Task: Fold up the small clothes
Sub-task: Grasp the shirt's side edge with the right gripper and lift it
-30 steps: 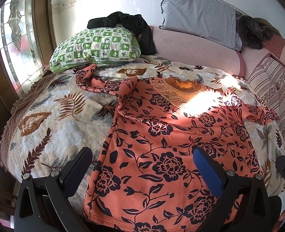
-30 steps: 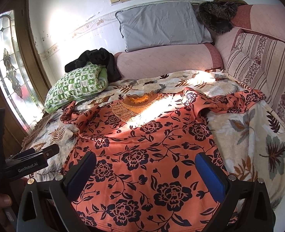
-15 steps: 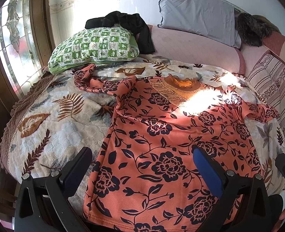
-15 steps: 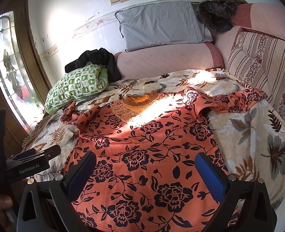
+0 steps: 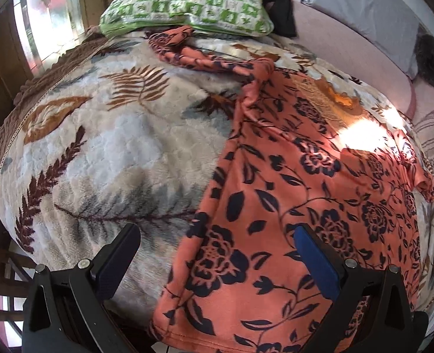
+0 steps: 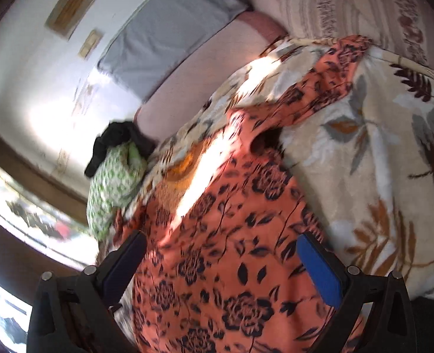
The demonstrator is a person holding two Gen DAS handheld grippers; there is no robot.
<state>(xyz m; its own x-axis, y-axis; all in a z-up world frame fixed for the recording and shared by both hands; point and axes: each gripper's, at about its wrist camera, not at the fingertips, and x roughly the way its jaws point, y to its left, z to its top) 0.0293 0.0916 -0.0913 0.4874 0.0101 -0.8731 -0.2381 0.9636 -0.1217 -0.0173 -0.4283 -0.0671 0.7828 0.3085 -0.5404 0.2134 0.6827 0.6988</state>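
Observation:
An orange top with black flowers [image 5: 290,194] lies spread flat on a leaf-patterned blanket [image 5: 105,153]. Its left sleeve [image 5: 193,56] is bunched toward the green pillow. My left gripper [image 5: 217,261] is open and empty, low over the top's lower left hem. In the right wrist view, which is tilted and blurred, the same top [image 6: 225,235] fills the middle and its right sleeve [image 6: 328,88] stretches to the upper right. My right gripper [image 6: 223,267] is open and empty over the top's lower right part.
A green checked pillow [image 5: 184,6] with a black garment [image 5: 278,3] behind it lies at the back left. A grey pillow [image 5: 361,8] leans on a pink bolster [image 5: 343,53]. A striped cushion [image 6: 361,8] stands at the right. A window [image 5: 40,26] is on the left.
Both grippers have moved in closer and lower over the top. The left one shifted toward the left hem. The right one tilted sharply and swung toward the right side.

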